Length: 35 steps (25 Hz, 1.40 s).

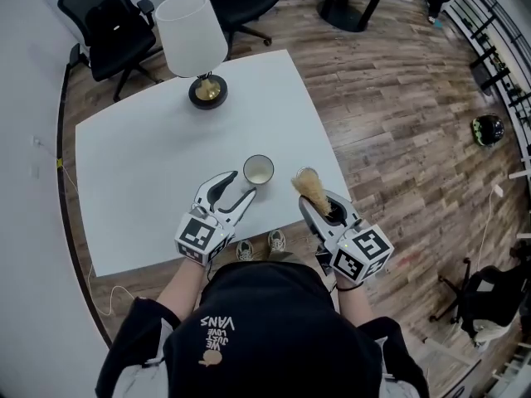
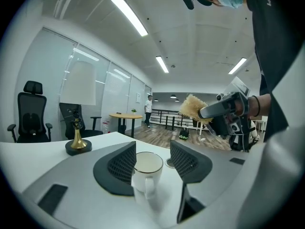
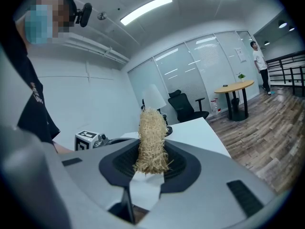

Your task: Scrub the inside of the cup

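A white cup (image 1: 258, 170) stands upright on the white table (image 1: 141, 156), with its handle toward me in the left gripper view (image 2: 147, 168). My left gripper (image 1: 241, 184) is open, with the cup between its jaws (image 2: 152, 149); the left jaw is close against the cup's side and the right jaw stands clear of it. To the right, my right gripper (image 1: 319, 201) is shut on a straw-coloured fibre scrubber (image 1: 311, 187), which sticks up out of the jaws (image 3: 151, 137). The scrubber (image 2: 193, 108) hangs in the air right of the cup, apart from it.
A table lamp (image 1: 192, 40) with a white shade and brass base stands at the table's far side. The cup is near the table's front right corner. Black office chairs (image 1: 116, 23) stand behind the table, and wooden floor lies to the right.
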Each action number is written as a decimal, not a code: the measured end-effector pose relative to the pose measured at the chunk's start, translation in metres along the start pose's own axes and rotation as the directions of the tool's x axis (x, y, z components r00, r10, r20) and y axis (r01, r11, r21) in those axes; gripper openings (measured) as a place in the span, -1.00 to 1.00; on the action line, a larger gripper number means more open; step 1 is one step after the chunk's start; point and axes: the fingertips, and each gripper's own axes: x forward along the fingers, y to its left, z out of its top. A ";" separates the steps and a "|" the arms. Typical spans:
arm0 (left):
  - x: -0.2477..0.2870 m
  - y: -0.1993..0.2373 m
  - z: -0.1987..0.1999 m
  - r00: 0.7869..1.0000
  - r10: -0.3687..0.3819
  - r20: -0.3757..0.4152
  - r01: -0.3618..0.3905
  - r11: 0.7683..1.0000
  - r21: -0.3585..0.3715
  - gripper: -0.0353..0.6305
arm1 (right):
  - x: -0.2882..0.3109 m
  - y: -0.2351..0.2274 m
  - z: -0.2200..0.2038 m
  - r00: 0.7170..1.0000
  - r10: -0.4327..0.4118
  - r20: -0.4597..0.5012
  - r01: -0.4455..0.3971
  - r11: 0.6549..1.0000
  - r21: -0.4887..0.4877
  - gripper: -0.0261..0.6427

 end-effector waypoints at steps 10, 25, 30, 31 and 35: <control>0.020 0.001 -0.017 0.999 0.002 -0.039 -0.003 0.999 -0.032 0.26 | -0.004 -0.008 -0.002 1.000 0.000 -0.014 0.000 1.000 0.008 -0.62; 0.065 0.015 -0.071 0.984 0.005 -0.179 -0.008 1.000 -0.016 0.34 | -0.012 -0.017 -0.020 0.998 -0.020 -0.053 0.022 0.999 0.043 -0.62; 0.079 0.013 -0.085 0.975 -0.026 -0.222 0.026 1.000 -0.002 0.34 | -0.016 -0.022 -0.024 0.997 -0.040 -0.063 0.044 0.998 0.052 -0.62; 0.081 0.012 -0.087 0.973 -0.029 -0.228 0.031 1.000 0.004 0.34 | -0.017 -0.023 -0.024 0.997 -0.046 -0.063 0.050 0.997 0.054 -0.62; 0.090 0.015 -0.088 0.975 -0.004 -0.223 0.016 0.998 0.055 0.34 | -0.019 -0.026 -0.028 0.996 -0.061 -0.067 0.066 0.996 0.064 -0.62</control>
